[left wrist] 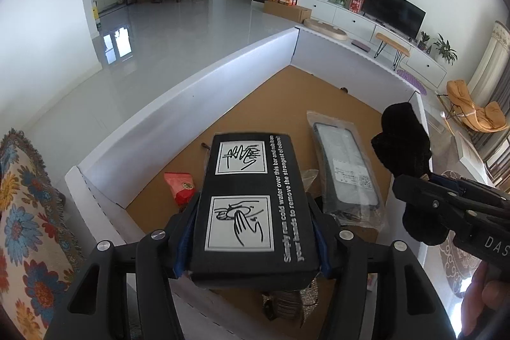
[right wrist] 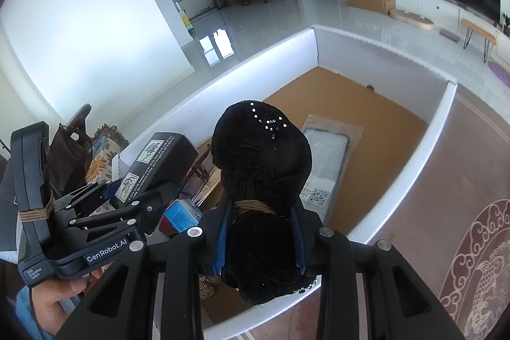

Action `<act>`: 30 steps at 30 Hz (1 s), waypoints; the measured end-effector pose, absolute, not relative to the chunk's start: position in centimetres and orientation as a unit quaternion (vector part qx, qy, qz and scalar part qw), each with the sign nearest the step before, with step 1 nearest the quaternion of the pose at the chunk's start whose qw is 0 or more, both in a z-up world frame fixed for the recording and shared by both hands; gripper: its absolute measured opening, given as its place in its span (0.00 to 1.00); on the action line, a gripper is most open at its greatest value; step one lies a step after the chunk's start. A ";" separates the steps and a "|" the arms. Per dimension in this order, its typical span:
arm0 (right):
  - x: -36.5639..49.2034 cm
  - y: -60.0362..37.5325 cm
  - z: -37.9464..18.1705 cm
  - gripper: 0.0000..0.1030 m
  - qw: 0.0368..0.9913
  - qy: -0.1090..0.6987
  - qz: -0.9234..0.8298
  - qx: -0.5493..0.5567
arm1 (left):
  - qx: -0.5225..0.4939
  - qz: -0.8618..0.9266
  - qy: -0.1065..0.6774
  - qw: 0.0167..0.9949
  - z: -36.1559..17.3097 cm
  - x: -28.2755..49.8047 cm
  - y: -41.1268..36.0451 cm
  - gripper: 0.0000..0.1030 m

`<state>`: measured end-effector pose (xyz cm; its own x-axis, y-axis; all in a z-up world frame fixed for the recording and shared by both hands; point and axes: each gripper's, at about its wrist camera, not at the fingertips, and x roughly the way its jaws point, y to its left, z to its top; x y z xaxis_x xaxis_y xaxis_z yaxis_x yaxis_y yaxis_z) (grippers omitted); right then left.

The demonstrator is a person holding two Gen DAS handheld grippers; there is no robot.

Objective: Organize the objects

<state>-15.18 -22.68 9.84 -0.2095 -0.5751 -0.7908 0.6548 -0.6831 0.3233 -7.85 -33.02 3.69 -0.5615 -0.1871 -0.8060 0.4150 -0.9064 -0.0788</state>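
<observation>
A: The left gripper (left wrist: 255,231) is clamped on the black box (left wrist: 251,206), held above the white-walled tray (left wrist: 178,104). The right gripper (right wrist: 259,231) is clenched around a black velvet pouch (right wrist: 261,168), also over the tray.

B: And the risk?

A: Both loads hang close together. If either swings in at three o'clock, the pouch could knock the box askew, or the box could land on the bagged phone case (left wrist: 346,168) just at its two o'clock.

B: What differs between views?

A: The left view shows a red packet (left wrist: 180,187) at nine o'clock of the box; the right view alone shows the pouch's rhinestones (right wrist: 269,120) and a blue carton (right wrist: 181,214).
</observation>
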 end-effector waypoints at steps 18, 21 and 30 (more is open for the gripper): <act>-11.9 -17.3 15.2 0.82 0.357 0.109 -0.826 0.422 | 0.381 -0.880 0.118 0.260 5.1 -2.0 -29.4 1.00; -11.6 -17.4 15.2 0.83 0.355 0.122 -0.827 0.418 | 0.393 -0.877 0.104 0.256 5.0 -1.8 -28.8 1.00; -10.8 -18.9 15.1 0.83 0.356 0.147 -0.826 0.411 | 0.382 -0.886 0.088 0.248 6.1 -1.0 -27.6 1.00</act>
<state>-10.80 -18.85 15.08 -0.4091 -0.4671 -0.7838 0.7093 -0.7032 0.0488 -1.04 -27.63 6.14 -0.5852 -0.3721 -0.7205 0.5064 -0.8616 0.0337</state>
